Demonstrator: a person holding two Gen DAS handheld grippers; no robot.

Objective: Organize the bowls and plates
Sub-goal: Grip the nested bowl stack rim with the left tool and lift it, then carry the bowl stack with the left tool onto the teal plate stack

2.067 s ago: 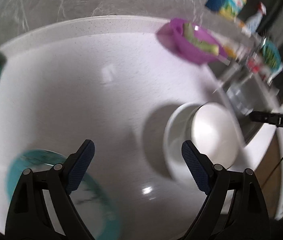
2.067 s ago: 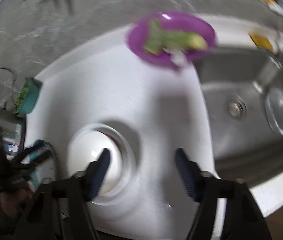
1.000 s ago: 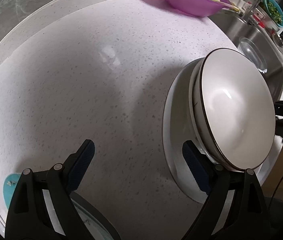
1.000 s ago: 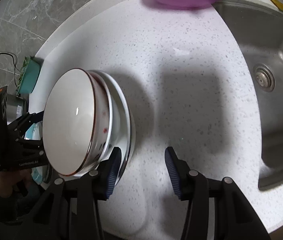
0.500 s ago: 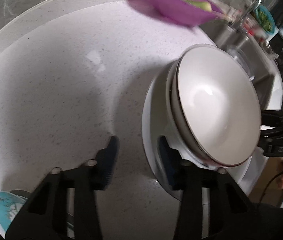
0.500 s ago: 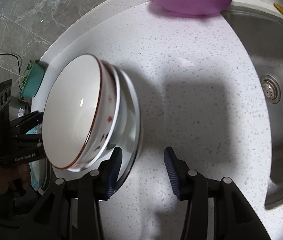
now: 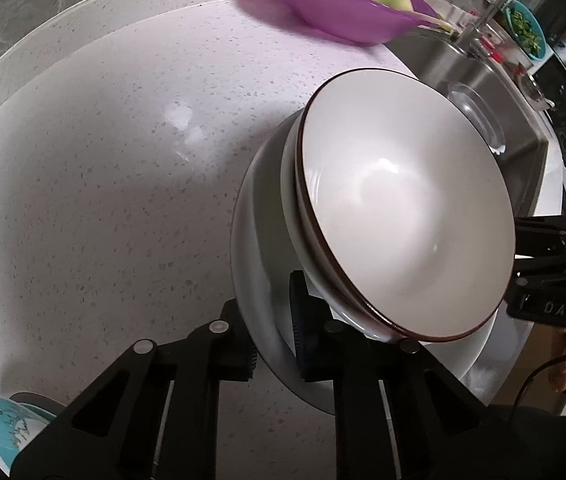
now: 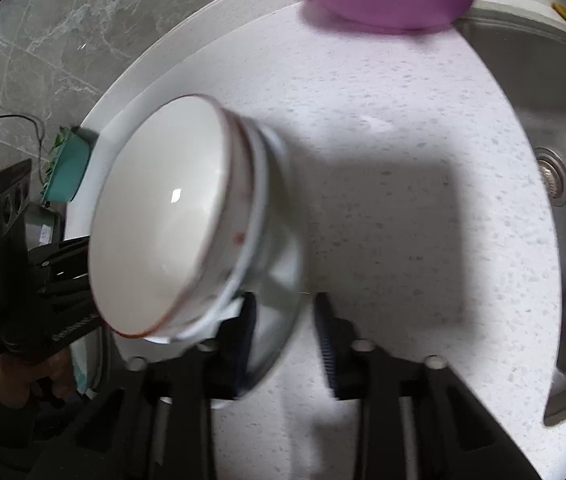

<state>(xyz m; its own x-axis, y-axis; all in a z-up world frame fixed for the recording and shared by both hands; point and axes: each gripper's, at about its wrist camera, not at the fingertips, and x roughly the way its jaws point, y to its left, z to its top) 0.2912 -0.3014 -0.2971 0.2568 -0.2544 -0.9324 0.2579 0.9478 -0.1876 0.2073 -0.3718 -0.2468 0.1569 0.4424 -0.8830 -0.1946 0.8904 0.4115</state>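
A white plate (image 7: 255,240) carries two stacked white bowls on the speckled counter. The top bowl (image 7: 403,208) has a dark brown rim. In the right wrist view the lower bowl (image 8: 249,200) shows red marks. My left gripper (image 7: 273,332) is closing, and its pads pinch the plate's near rim. At the opposite rim of the plate (image 8: 283,272) my right gripper (image 8: 285,332) is also closing. The rim sits between its fingers, with a sliver of counter still showing beside the right pad. Each gripper shows at the edge of the other's view.
A purple bowl (image 7: 347,4) of green vegetables stands at the back of the counter. The steel sink (image 8: 555,160) lies to the right, with a glass lid (image 7: 475,116) in it. A teal-patterned plate (image 7: 11,420) and a teal container (image 8: 69,168) sit on the left.
The left gripper slid right to the plate's rim and went from wide open to pinching it. The right jaws narrowed around the opposite rim.
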